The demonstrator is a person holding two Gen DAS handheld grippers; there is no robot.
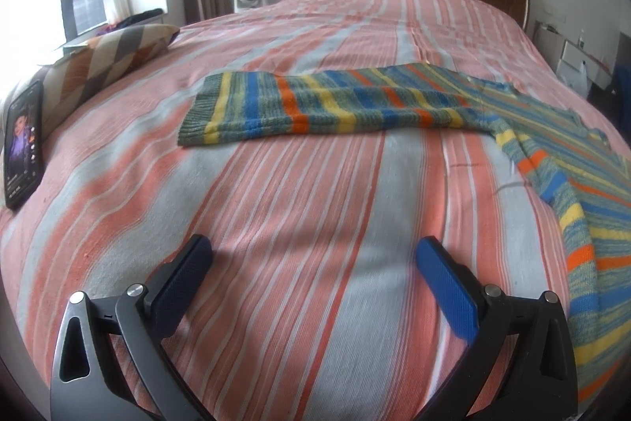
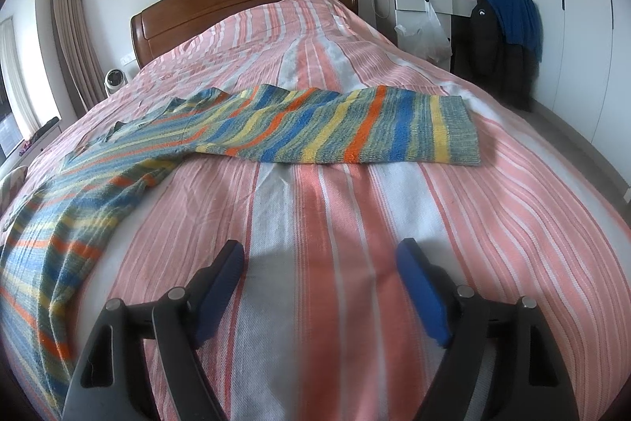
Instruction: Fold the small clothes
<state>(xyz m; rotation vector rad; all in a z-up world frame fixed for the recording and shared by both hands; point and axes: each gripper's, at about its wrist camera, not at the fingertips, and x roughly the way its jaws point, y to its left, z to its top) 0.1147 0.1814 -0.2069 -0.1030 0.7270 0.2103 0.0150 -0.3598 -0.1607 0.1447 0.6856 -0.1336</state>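
Fingers: left gripper (image 1: 313, 257) and right gripper (image 2: 320, 259) both spread apart, holding nothing, above the striped bedspread (image 1: 299, 208). Striped knit sweater (image 1: 355, 101): flat on bed; at 12 to 3 o'clock in left view, 9 to 12 o'clock in right view. Phone (image 1: 23, 145): 9 o'clock, left view.

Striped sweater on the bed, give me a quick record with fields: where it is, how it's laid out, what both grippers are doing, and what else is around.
garment: striped sweater, knit, blue, yellow, orange and green bands
surface: bed with pink and grey striped cover
layout: spread flat, unfolded; left sleeve and right sleeve stretched outward
left gripper: open, holding nothing, above bare cover short of the sweater
right gripper: open, holding nothing, above bare cover
nearby: phone with lit screen, patterned pillow
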